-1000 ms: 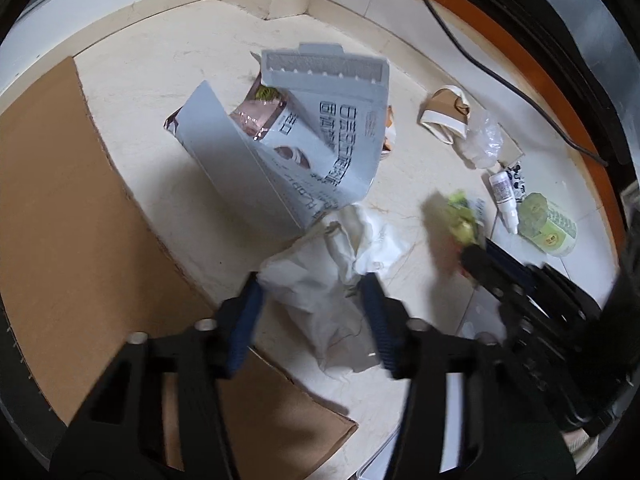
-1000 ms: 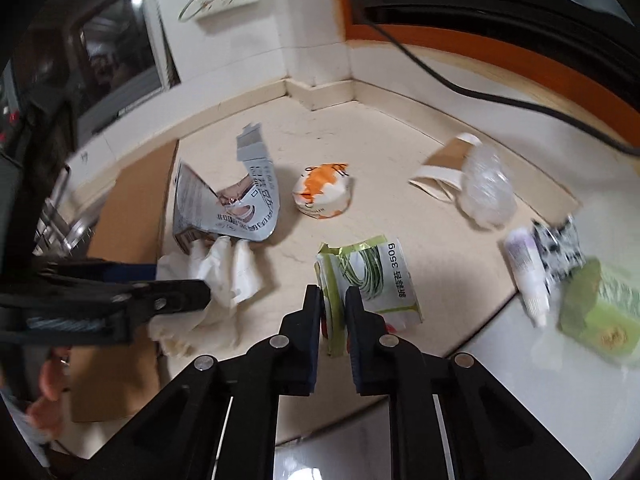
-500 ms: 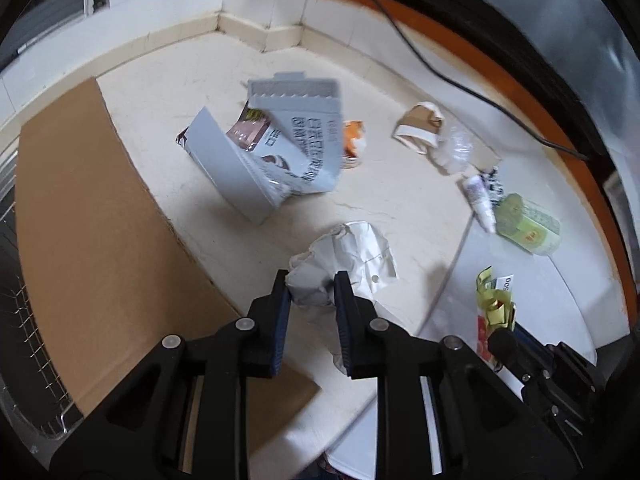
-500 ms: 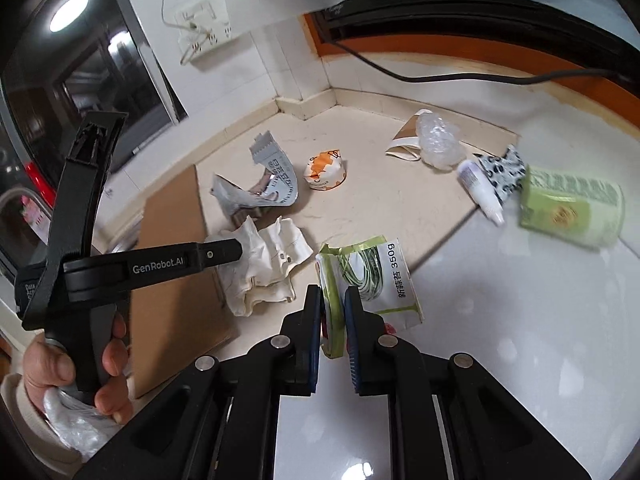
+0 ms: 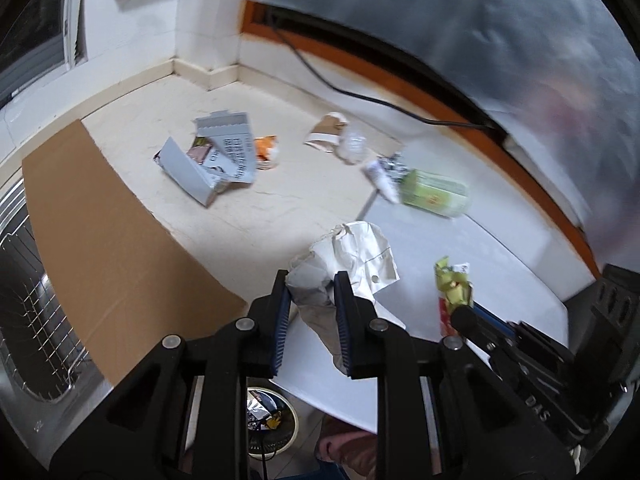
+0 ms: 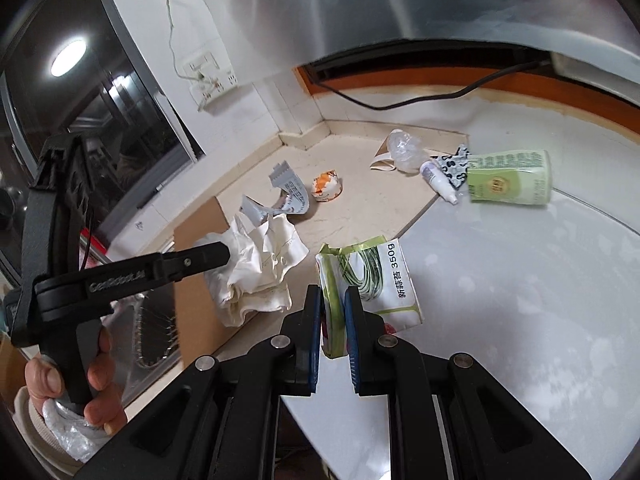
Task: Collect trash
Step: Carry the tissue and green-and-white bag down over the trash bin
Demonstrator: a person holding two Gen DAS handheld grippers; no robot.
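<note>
My left gripper is shut on a crumpled white paper and holds it above the counter; the paper also shows in the right wrist view. My right gripper is shut on a green and white food packet, lifted near the counter's front edge; the packet also shows in the left wrist view. Left on the counter are a torn grey pouch, an orange wrapper, a paper cup, a clear plastic bag, a small white tube and a green wipes pack.
A brown cardboard sheet lies on the counter's left side beside a sink with a wire rack. A bin with trash sits on the floor below the counter edge. A black cable runs along the back wall.
Both grippers have risen and pulled back from the counter with their loads. The white paper has come up off the counter in my left gripper, which closed on it a second ago.
</note>
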